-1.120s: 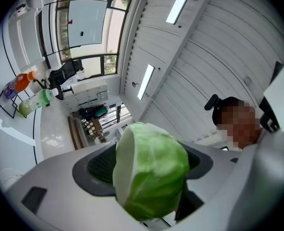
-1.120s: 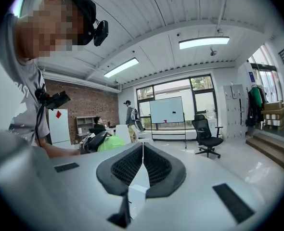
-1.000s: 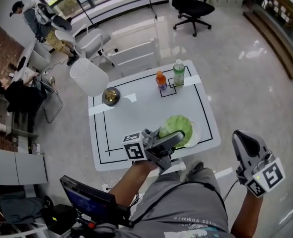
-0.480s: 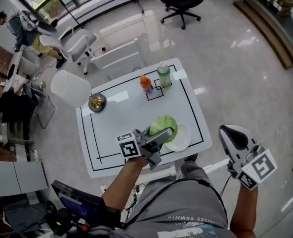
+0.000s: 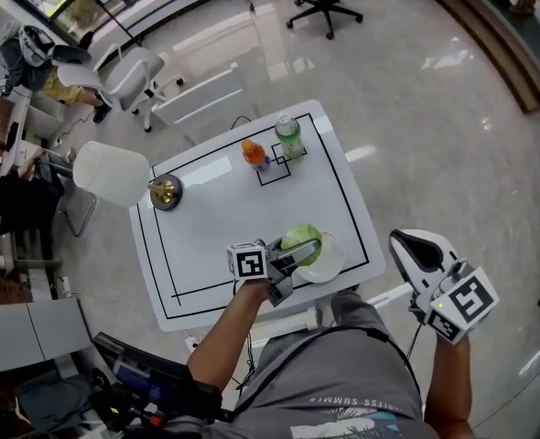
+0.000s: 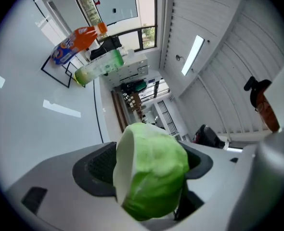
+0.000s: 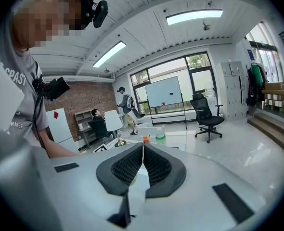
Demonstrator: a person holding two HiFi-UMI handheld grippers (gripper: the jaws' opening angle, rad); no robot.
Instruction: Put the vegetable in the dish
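- The left tool [image 5: 299, 254] grips the pale green cabbage half [image 5: 301, 240] above the round white dish [image 5: 331, 262] on the white surface [image 5: 215, 218].
- The right tool [image 5: 415, 245] is closed, empty, beside the surface.

The left tool [image 6: 149, 163] holds a vegetable [image 6: 154, 179] between its two dark pads [image 6: 97, 170]. The vegetable is round and light green, with a pale cut side that faces left. It fills the gap, and both pads press on it. Past it lies a white table [image 6: 21, 129] with thin black lines [image 6: 97, 117] and a strip of white tape [image 6: 61, 109]. Far off on the table are an orange bottle [image 6: 77, 41] and a green bottle [image 6: 98, 67], close together by a black square. A long lamp [image 6: 192, 54] glows on the ceiling.
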